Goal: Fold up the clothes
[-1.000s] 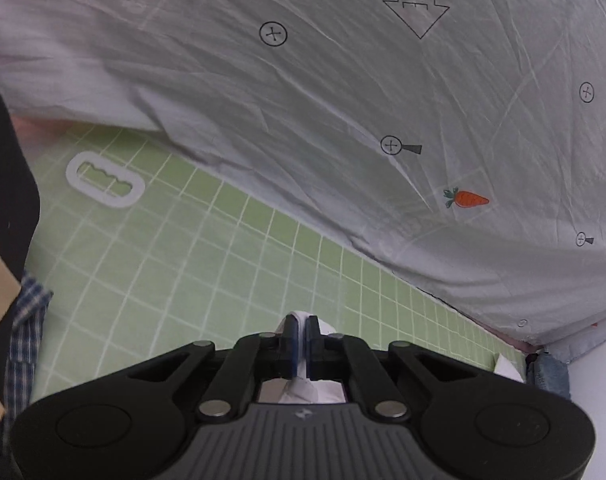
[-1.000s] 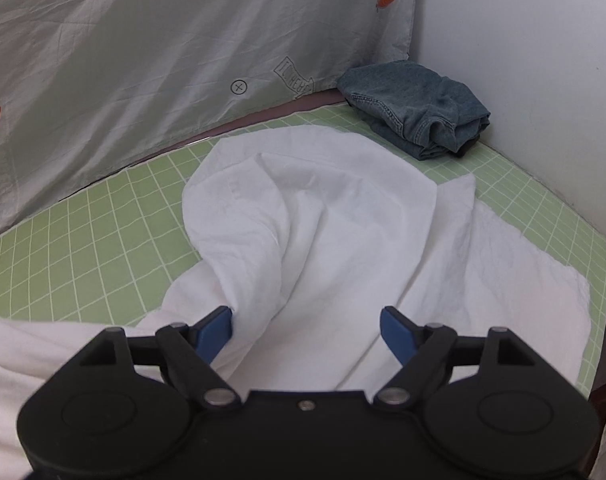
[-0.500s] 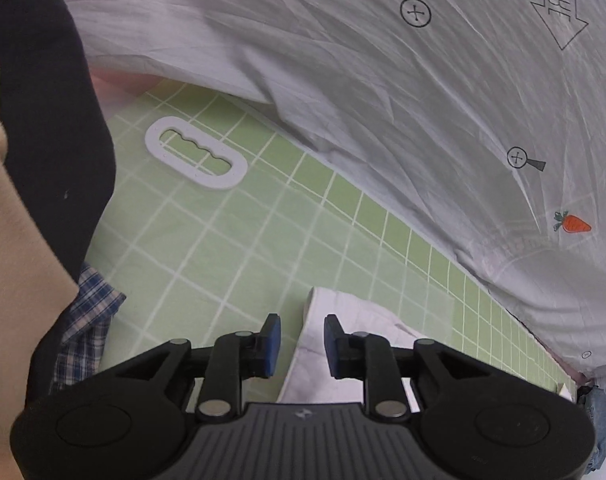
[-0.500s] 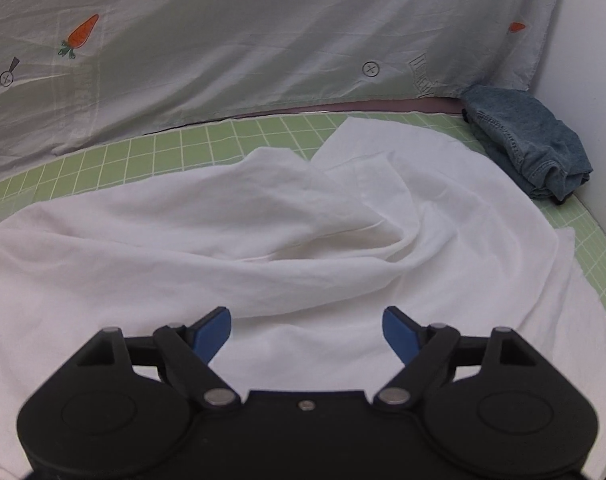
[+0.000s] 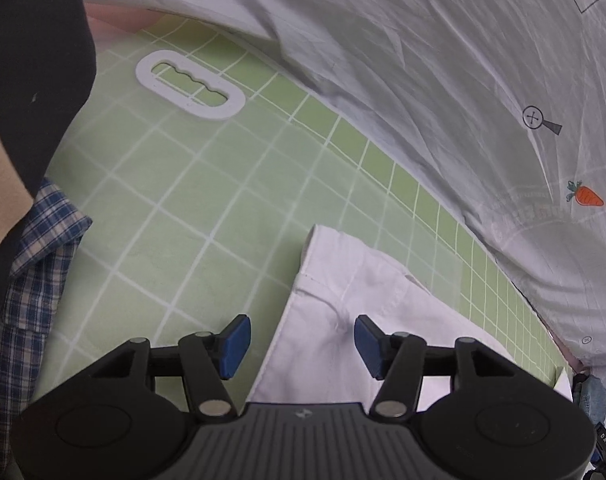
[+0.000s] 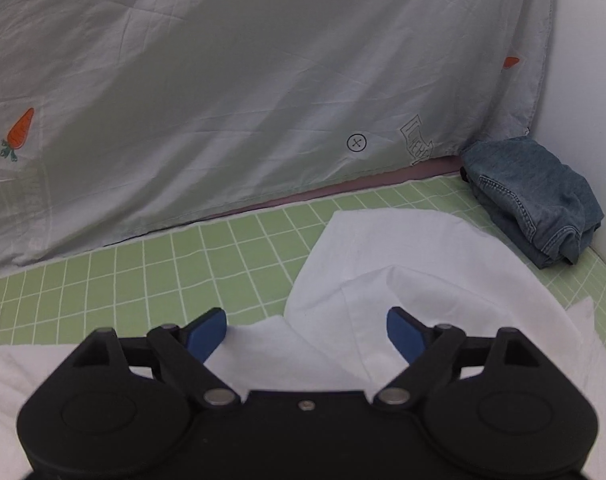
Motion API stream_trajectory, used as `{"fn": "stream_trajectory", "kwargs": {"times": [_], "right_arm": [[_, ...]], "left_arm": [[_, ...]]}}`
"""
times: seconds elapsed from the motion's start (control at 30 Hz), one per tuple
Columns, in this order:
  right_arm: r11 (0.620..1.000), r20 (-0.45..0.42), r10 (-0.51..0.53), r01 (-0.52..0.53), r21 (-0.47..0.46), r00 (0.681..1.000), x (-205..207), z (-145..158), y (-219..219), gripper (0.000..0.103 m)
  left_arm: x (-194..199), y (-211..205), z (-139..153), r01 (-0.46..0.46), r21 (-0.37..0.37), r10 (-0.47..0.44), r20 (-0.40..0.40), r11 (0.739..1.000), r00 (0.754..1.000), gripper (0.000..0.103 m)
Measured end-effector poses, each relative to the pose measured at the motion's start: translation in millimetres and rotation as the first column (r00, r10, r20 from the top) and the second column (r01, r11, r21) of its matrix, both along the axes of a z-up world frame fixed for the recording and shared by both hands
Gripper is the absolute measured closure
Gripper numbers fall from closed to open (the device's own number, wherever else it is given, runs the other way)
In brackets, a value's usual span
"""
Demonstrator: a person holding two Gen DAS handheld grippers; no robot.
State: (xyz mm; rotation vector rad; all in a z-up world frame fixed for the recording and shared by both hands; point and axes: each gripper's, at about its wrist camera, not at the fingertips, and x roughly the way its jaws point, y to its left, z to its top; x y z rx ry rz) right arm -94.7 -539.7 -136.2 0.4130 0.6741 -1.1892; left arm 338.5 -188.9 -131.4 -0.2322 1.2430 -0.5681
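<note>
while both the left gripper and right gripper hover with jaws apart and empty over the white shirt spread on the green grid mat, its thin, limp cotton will likely sag unless pinched along a stitched hem.

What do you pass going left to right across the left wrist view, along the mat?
Plaid shirt → white handle ring → white shirt → carrot print on the sheet.
</note>
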Motion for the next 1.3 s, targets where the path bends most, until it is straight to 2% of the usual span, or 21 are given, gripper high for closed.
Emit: {"fn": "stream_trajectory", "kwargs": {"times": [0.07,0.13,0.27,0.3,0.37,0.43,0.5,0.53,0.6,0.7,0.77,0.8,0.93,1.0,1.07,1.1,1.13,1.2,1.27,1.3], "right_arm": [[0.999,0.036,-0.028,0.027,0.034,0.999,1.3,-8.0,-31.6,0.02],[0.992,0.118,-0.086,0.074,0.104,0.989,0.0,-17.2,-69.7,0.02],[0.972,0.091,-0.156,0.136,0.192,0.984,13.7,-44.3,-124.4,0.02],[0.965,0.098,-0.178,0.154,0.211,0.979,16.2,-51.0,-134.0,0.025],[0.949,0.128,-0.22,0.182,0.257,0.967,18.5,-59.1,-147.0,0.04],[0.934,0.094,-0.26,0.226,0.276,0.961,21.0,-66.5,-154.6,0.066],[0.934,0.048,-0.266,0.245,0.259,0.963,22.0,-70.2,-158.0,0.077],[0.936,0.038,-0.263,0.246,0.25,0.964,21.7,-70.4,-157.9,0.087],[0.949,0.031,-0.232,0.219,0.228,0.972,19.1,-66.6,-161.9,0.1],[0.972,0.038,-0.205,0.199,0.124,0.978,13.2,-45.3,-165.3,0.1],[0.977,0.051,-0.213,0.211,0.034,0.976,7.5,-20.4,-172.9,0.101],[0.976,0.058,-0.216,0.217,-0.011,0.975,4.6,-7.9,-176.6,0.101],[0.958,0.143,-0.251,0.267,-0.106,0.957,-7.7,42.3,-207.2,0.101],[0.948,0.195,-0.264,0.291,-0.129,0.945,-10.4,59.6,-222.5,0.101],[0.958,0.271,-0.248,0.277,-0.072,0.93,-11.0,63.5,-240.9,0.099],[0.959,0.265,-0.254,0.277,-0.053,0.93,-7.6,61.2,-244.4,0.082],[0.96,0.259,-0.26,0.278,-0.033,0.93,-4.2,58.9,-247.8,0.047],[0.966,0.241,-0.245,0.259,-0.027,0.939,5.2,54.1,-245.4,0.022],[0.977,0.238,-0.184,0.204,-0.059,0.954,11.6,50.7,-223.1,0.018],[0.982,0.226,-0.162,0.18,-0.061,0.961,13.4,47.3,-206.7,0.011]], "left_arm": [[7.1,-7.8,-0.7,0.008,0.006,-0.009,0.016,1.0,1.0,0.045],[13.6,-15.3,-0.4,0.017,0.014,-0.017,0.035,1.0,0.999,0.045],[19.5,-24.8,-1.0,0.005,0.019,-0.006,0.059,1.0,0.998,0.048],[19.7,-26.6,-1.3,0.002,0.018,-0.003,0.065,1.0,0.998,0.05],[19.0,-30.9,-3.3,0.015,0.019,-0.016,0.056,1.0,0.998,0.074],[16.3,-34.1,-3.1,0.02,0.031,-0.022,0.067,0.999,0.998,0.076],[13.3,-35.8,-0.2,0.029,0.053,-0.033,0.093,0.998,0.995,0.082],[12.0,-36.1,1.6,0.031,0.062,-0.037,0.105,0.998,0.994,0.089],[13.5,-34.0,5.9,0.021,0.067,-0.029,0.114,0.998,0.993,0.094],[17.8,-27.1,19.2,0.002,0.082,-0.015,0.158,0.997,0.987,0.096],[22.7,-18.7,29.2,-0.016,0.061,0.005,0.173,0.998,0.985,0.098],[23.0,-16.0,32.5,-0.019,0.06,0.008,0.185,0.998,0.983,0.098],[19.9,-11.7,44.9,-0.026,0.151,-0.021,0.306,0.988,0.952,0.098],[22.8,-2.5,43.3,-0.081,0.151,0.029,0.317,0.985,0.948,0.098],[30.0,8.3,35.3,-0.161,0.134,0.121,0.27,0.978,0.955,0.097],[33.3,9.6,31.9,-0.169,0.15,0.129,0.245,0.974,0.961,0.095],[33.7,9.3,31.7,-0.168,0.174,0.124,0.241,0.97,0.963,0.092],[24.6,12.2,42.1,-0.173,0.153,0.123,0.294,0.973,0.948,0.077],[14.5,17.3,55.2,-0.151,0.098,0.115,0.305,0.984,0.945,0.03],[6.7,22.3,63.0,-0.161,0.063,0.134,0.308,0.985,0.942,0.021]]}}
